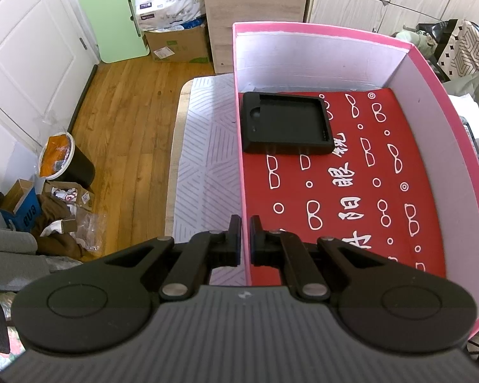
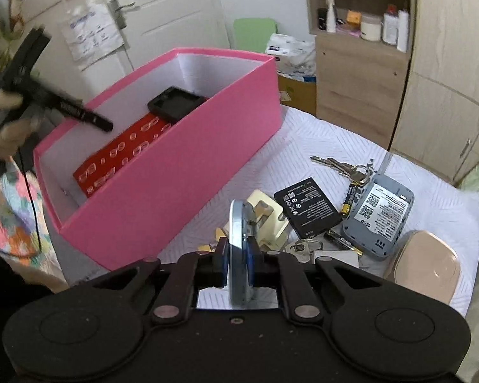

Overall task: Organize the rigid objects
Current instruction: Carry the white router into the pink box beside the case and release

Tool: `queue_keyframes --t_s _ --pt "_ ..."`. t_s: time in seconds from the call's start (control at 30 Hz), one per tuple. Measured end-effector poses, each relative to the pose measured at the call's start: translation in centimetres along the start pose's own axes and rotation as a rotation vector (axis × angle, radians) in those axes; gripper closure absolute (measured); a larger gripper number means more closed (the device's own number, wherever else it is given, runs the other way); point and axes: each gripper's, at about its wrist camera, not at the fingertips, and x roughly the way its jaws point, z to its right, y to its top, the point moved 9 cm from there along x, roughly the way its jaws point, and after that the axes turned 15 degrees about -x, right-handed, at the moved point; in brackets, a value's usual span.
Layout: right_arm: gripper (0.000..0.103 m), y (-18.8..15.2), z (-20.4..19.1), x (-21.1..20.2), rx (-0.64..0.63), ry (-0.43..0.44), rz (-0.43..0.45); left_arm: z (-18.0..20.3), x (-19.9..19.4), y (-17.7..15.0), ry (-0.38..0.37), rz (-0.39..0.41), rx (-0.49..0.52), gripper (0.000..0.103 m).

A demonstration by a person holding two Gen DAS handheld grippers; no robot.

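A pink box [image 1: 431,73] with a red patterned floor stands on the white table; it also shows in the right wrist view [image 2: 188,146]. A black rectangular case [image 1: 285,124] lies in its far left corner, and appears in the right wrist view [image 2: 175,103]. My left gripper [image 1: 245,239] is shut on the box's left wall at the near end. My right gripper [image 2: 239,255] is shut on a flat round silver disc [image 2: 238,249], held on edge above a pile of small items to the right of the box.
On the table right of the box lie a black battery [image 2: 306,210], keys [image 2: 345,166], a grey device [image 2: 380,217], a cream plug [image 2: 265,220], AA batteries [image 2: 348,198] and a beige case [image 2: 424,268]. A wooden cabinet [image 2: 357,73] stands behind.
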Motion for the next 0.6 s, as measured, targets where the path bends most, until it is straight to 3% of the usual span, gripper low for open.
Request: queue_keyframes --t_s 0.3,0.43,0.53,0.6 --pt "0.089 7.8 0.3 -3.2 0.112 0.137 0.175 0.0 0.0 0.0 -0.002 0.001 -0.01 0.098" --pt "0.089 11.2 -1.5 -3.0 -0.001 0.114 0.234 -0.1 -0.1 0.1 -0.005 0.0 -0.021 0.098" --pt "0.089 13.3 -3.3 -1.5 -0.022 0.207 0.263 0.0 -0.3 0.3 -0.009 0.004 -0.018 0.098" --pt "0.089 14.1 -4.4 0.6 -0.031 0.279 0.233 0.1 -0.3 0.4 -0.009 0.007 -0.015 0.098"
